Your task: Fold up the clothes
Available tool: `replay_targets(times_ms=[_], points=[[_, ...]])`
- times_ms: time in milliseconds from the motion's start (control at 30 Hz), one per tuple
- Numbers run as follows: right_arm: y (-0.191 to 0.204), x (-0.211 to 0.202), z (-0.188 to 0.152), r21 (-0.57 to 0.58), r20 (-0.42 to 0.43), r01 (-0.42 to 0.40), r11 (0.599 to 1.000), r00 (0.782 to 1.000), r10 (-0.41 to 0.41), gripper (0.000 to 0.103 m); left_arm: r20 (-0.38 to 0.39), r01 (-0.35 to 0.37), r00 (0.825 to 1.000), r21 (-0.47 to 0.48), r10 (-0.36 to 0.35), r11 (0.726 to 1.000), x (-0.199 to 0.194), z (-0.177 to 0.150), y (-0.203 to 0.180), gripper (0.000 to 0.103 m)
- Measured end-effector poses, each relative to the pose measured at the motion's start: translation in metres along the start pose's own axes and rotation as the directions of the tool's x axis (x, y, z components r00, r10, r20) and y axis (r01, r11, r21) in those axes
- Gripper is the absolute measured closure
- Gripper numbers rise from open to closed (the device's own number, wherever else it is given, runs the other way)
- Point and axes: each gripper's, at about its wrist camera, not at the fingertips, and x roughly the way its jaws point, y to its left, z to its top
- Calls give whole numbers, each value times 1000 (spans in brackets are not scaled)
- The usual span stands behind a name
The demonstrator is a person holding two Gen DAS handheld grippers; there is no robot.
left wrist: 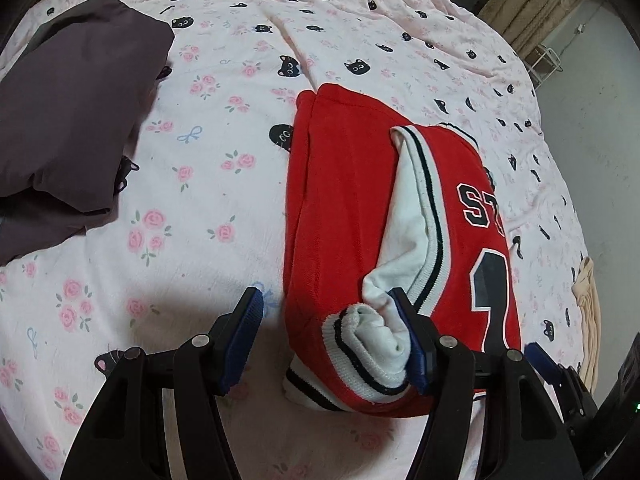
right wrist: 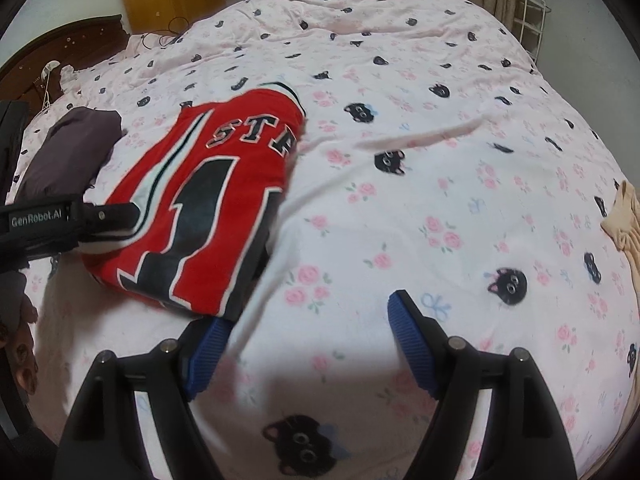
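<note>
Folded red jersey (left wrist: 344, 216) lying on the pink cat-print bedspread (left wrist: 200, 200), near its front edge.

Going left to right: a dark grey garment (left wrist: 72, 120) sits folded toward the bedspread's left edge, well apart from the jersey. My left gripper (left wrist: 332, 340) stands released; its left pad hangs over bare bedspread, its right pad (left wrist: 416, 364) lies against the jersey's white sleeve (left wrist: 404, 232) at the near left corner, and I pinch nothing. The jersey shows black lettering and a large numeral. My right gripper (right wrist: 304, 344) is spread wide and empty just off the jersey's near right corner, above the bedspread. A beige cloth (right wrist: 624, 220) lies at the right edge.
</note>
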Motion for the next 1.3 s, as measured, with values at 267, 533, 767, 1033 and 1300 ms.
replay_targets(times_ms=[267, 533, 767, 1033, 1300], points=[[-6, 1, -8, -2, -5, 13, 1000, 1000, -13, 21, -4, 7, 1000, -4, -7, 1000, 1, 0, 2, 43], [-8, 0, -19, -21, -4, 53, 998, 999, -53, 20, -3, 13, 1000, -12, -13, 1000, 2, 0, 3, 43], [0, -36, -15, -64, 114, 46, 997, 993, -38, 18, 9, 60, 998, -67, -59, 996, -7, 2, 10, 43], [37, -42, -12, -196, 147, 43, 980, 989, -14, 18, 119, 104, 989, -118, -90, 988, -38, 10, 28, 44], [31, -43, 25, -112, 153, -188, 976, 967, 203, 18, 63, 200, 979, -161, -192, 967, -35, 11, 45, 44]])
